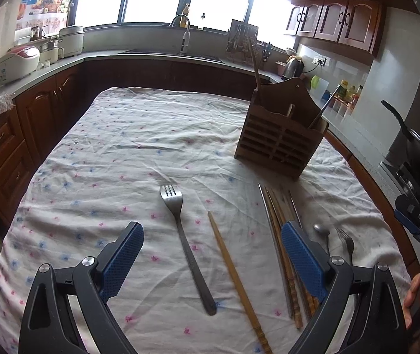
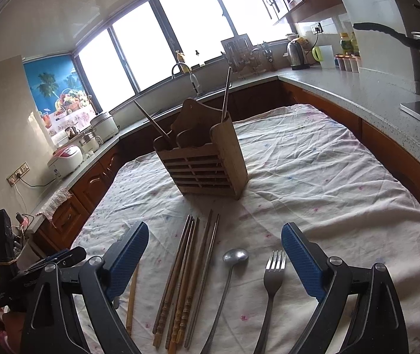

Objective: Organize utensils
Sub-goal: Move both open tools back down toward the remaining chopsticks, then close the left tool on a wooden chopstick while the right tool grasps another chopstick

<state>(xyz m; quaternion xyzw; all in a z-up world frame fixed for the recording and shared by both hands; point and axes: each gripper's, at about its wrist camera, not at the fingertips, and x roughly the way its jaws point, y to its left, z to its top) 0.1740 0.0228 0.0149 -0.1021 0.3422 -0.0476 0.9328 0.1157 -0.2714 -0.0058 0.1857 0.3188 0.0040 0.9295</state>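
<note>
A wooden utensil holder [image 1: 280, 144] [image 2: 207, 165] stands on the cloth-covered table with a wooden chopstick and a metal one in it. My left gripper [image 1: 212, 250] is open above a metal fork [image 1: 186, 244] and a single wooden chopstick [image 1: 233, 274]. A bundle of chopsticks [image 1: 283, 253] [image 2: 186, 277] lies to the right, partly under the right finger. My right gripper [image 2: 214, 253] is open over the bundle, a metal spoon [image 2: 230, 277] and a second fork [image 2: 271, 283]. Nothing is held.
The flowered tablecloth [image 1: 121, 153] covers the table. Countertops ring it: a rice cooker [image 1: 18, 62] at left, a sink tap [image 1: 184, 34] at the back, a kettle [image 1: 294, 67] and a pan [image 1: 416, 147] at right. A person's hand [image 1: 419, 303] holds the other gripper.
</note>
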